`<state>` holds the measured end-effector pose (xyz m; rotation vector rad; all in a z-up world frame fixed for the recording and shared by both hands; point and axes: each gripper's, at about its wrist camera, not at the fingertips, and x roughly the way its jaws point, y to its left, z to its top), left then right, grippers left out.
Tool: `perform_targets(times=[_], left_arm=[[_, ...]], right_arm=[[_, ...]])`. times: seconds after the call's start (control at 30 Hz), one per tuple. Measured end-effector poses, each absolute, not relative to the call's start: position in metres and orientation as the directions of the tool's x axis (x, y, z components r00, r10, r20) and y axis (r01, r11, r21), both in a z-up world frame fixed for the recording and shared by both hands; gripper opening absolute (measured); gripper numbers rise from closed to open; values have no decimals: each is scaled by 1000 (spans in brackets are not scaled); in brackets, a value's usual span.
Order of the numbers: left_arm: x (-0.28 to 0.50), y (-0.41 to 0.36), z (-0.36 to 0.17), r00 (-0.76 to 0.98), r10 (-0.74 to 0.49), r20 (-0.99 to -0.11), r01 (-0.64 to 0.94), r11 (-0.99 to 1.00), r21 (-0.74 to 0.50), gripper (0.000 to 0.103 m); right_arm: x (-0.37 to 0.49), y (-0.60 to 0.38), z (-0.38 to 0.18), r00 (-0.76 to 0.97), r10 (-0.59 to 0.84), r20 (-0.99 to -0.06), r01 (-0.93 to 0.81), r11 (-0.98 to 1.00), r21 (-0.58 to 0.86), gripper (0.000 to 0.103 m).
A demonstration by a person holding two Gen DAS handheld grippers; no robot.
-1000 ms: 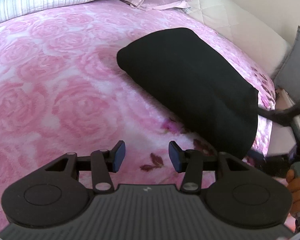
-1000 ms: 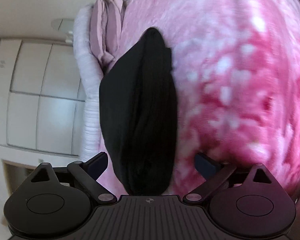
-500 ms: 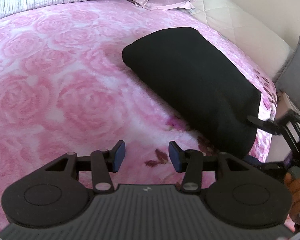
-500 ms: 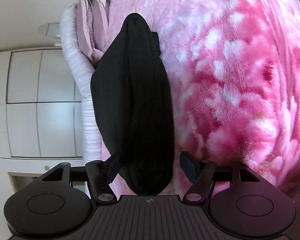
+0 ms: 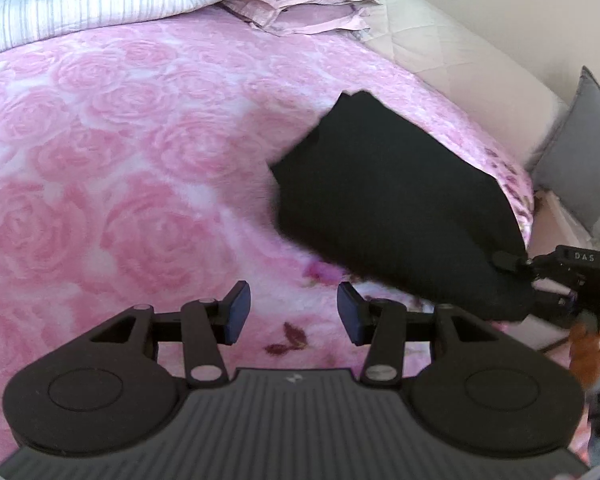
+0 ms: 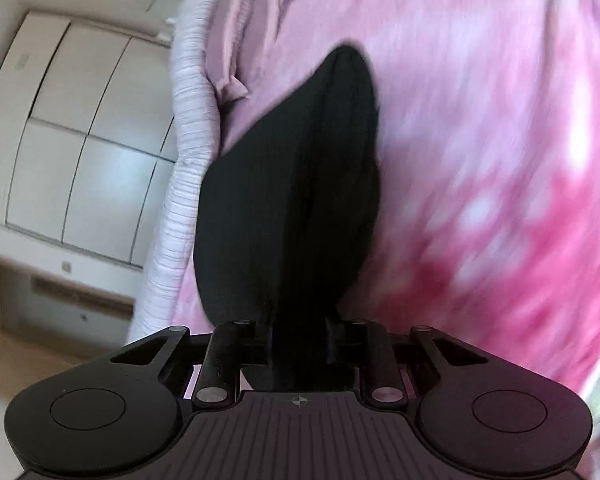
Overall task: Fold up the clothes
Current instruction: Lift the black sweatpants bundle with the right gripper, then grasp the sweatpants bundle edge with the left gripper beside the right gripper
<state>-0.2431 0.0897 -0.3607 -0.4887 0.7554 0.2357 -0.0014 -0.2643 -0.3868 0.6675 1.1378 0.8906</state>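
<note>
Right tool (image 6: pixel 300 344) now clamping black garment (image 5: pixel 388 204)

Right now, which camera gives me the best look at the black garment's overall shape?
The left wrist view. It shows the black garment almost whole, lying on the pink blanket, with the right gripper pinching its near corner. The right wrist view shows it only edge-on and blurred, running away from the shut jaws.

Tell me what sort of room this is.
Most likely a bedroom. A bed covered by a pink rose-print blanket, a striped duvet and mauve pillows at its head, and white wardrobe doors beside it. A folded black garment lies on the blanket.
</note>
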Motion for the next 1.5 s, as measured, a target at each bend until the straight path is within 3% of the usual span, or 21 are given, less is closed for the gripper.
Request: perform_targets(times=[0.1, 0.17, 0.3, 0.4, 0.43, 0.47, 0.5, 0.53, 0.63, 0.8, 0.93, 1.13, 1.27, 1.33, 1.37, 1.5], left_arm=[[-239, 87, -363, 729, -21, -684, -347, 850, -395, 44], [-234, 86, -368, 746, -60, -663, -332, 830, -448, 44], [-226, 87, -379, 778, -113, -618, -320, 775, -544, 44], [-220, 88, -388, 803, -150, -577, -308, 725, -617, 43], [-216, 91, -392, 815, -164, -555, -304, 695, -652, 39], [-211, 93, -395, 825, -177, -537, -296, 674, -677, 34], [-205, 94, -399, 824, -184, -536, -299, 663, -686, 24], [-198, 95, -404, 810, -181, -558, -316, 666, -675, 23], [-183, 95, -409, 780, -174, -602, -337, 693, -637, 26], [-189, 107, -370, 792, -133, -596, -265, 804, -532, 29], [-164, 139, -351, 833, -173, -526, -222, 767, -603, 31], [-90, 170, -365, 824, -331, -460, -170, 629, -759, 31], [-65, 179, -384, 831, -414, -371, -131, 503, -854, 19], [-57, 177, -386, 823, -422, -380, -117, 528, -841, 1], [-54, 174, -385, 823, -413, -390, -111, 557, -823, 0], [-57, 163, -368, 885, -315, -342, -24, 705, -709, 0]], right_arm=[[28, -295, -377, 210, 824, -526, -318, 567, 760, 24], [41, -306, -382, 208, 825, -526, -271, 565, 779, 29], [35, -304, -382, 262, 855, -447, -242, 507, 827, 63], [14, -305, -386, 295, 854, -428, -279, 505, 817, 65], [9, -301, -387, 301, 847, -439, -301, 521, 799, 65], [5, -297, -388, 307, 839, -449, -323, 536, 780, 44], [3, -291, -389, 327, 817, -474, -360, 572, 737, 35], [2, -286, -390, 351, 791, -501, -398, 610, 685, 34], [17, -277, -393, 320, 791, -522, -344, 610, 714, 35], [31, -285, -367, 326, 762, -559, -440, 646, 624, 50], [70, -285, -354, 314, 796, -517, -454, 604, 655, 50], [133, -244, -352, 240, 846, -476, -445, 532, 721, 51], [159, -222, -363, 194, 852, -487, -422, 520, 743, 50], [165, -212, -369, 180, 844, -506, -441, 529, 725, 35], [166, -206, -371, 183, 835, -519, -465, 539, 702, 5], [153, -208, -359, 283, 853, -439, -590, 515, 622, 2]])
